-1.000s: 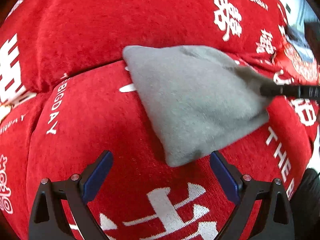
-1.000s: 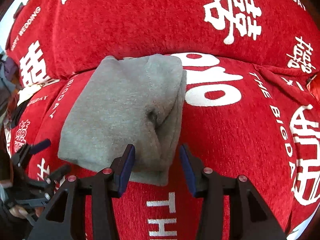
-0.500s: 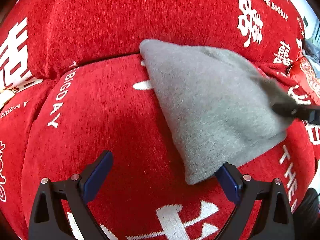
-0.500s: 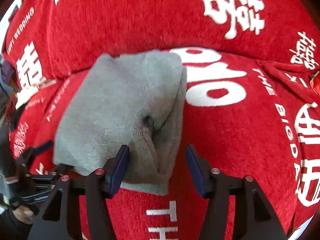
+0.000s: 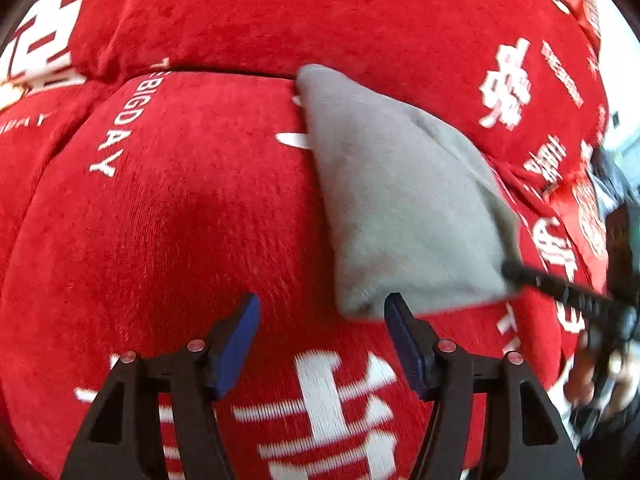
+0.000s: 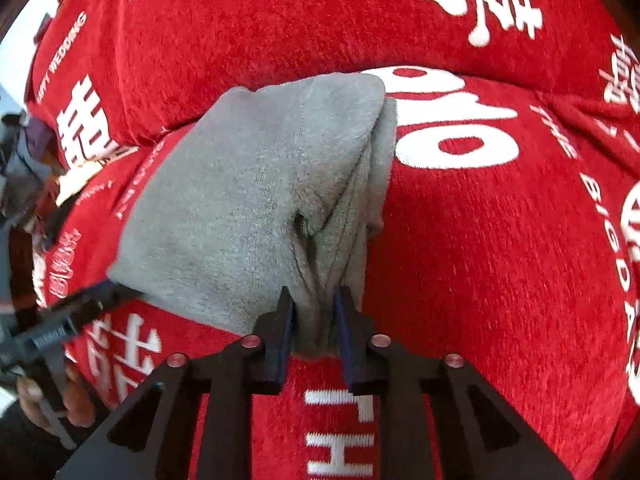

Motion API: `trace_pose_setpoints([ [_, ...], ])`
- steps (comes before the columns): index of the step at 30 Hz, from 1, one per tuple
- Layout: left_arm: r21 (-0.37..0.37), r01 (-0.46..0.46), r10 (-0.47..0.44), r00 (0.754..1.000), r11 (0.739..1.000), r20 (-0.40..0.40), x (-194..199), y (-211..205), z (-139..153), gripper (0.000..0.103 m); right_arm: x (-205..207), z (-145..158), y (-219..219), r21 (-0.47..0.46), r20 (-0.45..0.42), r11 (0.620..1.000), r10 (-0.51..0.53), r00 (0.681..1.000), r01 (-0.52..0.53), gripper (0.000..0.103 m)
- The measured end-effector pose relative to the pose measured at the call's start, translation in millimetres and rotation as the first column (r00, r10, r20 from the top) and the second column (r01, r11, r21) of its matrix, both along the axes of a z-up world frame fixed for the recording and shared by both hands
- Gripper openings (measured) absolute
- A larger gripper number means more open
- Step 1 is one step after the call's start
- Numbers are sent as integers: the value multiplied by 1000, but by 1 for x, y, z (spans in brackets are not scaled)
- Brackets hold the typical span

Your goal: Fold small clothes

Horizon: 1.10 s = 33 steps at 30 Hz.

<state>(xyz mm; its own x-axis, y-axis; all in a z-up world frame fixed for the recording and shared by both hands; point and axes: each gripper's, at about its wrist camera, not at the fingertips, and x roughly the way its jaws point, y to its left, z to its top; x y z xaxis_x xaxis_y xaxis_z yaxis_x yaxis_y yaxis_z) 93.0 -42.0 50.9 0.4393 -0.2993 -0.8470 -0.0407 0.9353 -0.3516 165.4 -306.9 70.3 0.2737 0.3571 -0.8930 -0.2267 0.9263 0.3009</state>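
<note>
We see the grey garment (image 6: 256, 208) on the red cushion (image 6: 500, 240). Our right gripper (image 6: 314, 320) is closing on its near edge, fabric bunched between the jaws. Our left gripper (image 5: 322, 320) is closing at the garment's near left corner, gripping nothing.

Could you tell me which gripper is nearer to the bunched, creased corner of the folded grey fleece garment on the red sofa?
Right. The right gripper is closing on that bunched corner of the grey fleece garment. The left gripper, also closing, sits at the opposite near corner, which lies between its fingers.
</note>
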Motion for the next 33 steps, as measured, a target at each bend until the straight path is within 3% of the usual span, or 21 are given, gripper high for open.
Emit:
trace_pose_setpoints([
  [3, 2, 81, -81, 995, 997, 58, -18, -3, 32, 67, -4, 27, -5, -34, 82, 999, 9, 997, -7, 31],
  [5, 17, 109, -111, 989, 994, 102, -21, -7, 49, 89, -3, 47, -6, -23, 152, 1000, 9, 988, -6, 52],
  [6, 23, 102, -105, 984, 994, 147, -18, -12, 60, 97, 0, 56, -4, 6, 185, 1000, 13, 983, -14, 56],
  [7, 15, 102, -103, 978, 995, 182, -12, -14, 69, 97, 5, 59, -1, 33, 198, 999, 19, 980, -26, 57],
  [10, -12, 135, -130, 971, 991, 202, 23, -32, 70, 97, 27, 52, 18, 142, 166, 986, 64, 984, -88, 57],
  [13, -35, 160, -156, 982, 986, 103, 57, -49, 40, 97, 55, 12, 22, 258, 12, 963, 81, 997, -82, 56],
  [15, 28, 174, -175, 983, 984, 53, 64, -58, 19, 97, 66, -8, 9, 247, -26, 968, 51, 998, -43, 42],
  [16, 88, 166, -171, 984, 982, 43, 63, -60, 11, 97, 70, -12, 2, 247, -29, 969, 38, 999, -30, 18],
  [17, 123, 170, -173, 985, 978, 17, 64, -61, 2, 97, 73, -16, -6, 257, -45, 966, 26, 999, -13, 5],
  [19, 59, 173, -169, 984, 983, -63, 63, -54, -10, 97, 75, -16, -16, 280, -65, 960, 25, 998, -6, 5],
  [20, 22, 155, -153, 986, 988, -66, 62, -48, -8, 97, 75, -10, -15, 260, -48, 965, 39, 998, -25, 10],
  [22, 9, 133, -133, 991, 991, 7, 60, -42, 12, 97, 74, 9, -11, 216, 23, 974, 65, 998, -69, 17],
  [24, 9, 122, -122, 990, 993, 66, 69, -42, 30, 97, 81, 26, -6, 206, 89, 974, 73, 993, -90, 45],
  [25, 0, 121, -120, 990, 993, 80, 75, -43, 35, 97, 87, 30, -4, 212, 108, 973, 74, 991, -96, 68],
  [26, -2, 122, -121, 988, 993, 91, 83, -45, 39, 97, 93, 33, 0, 218, 126, 970, 80, 989, -106, 73],
  [29, 35, 110, -112, 992, 993, 62, 111, -48, 30, 97, 127, 19, 28, 190, 94, 967, 155, 983, -170, 73],
  [33, 56, 57, -53, 995, 997, -80, 141, -41, -13, 97, 167, -21, 34, 102, -16, 989, 113, 993, -111, 68],
])
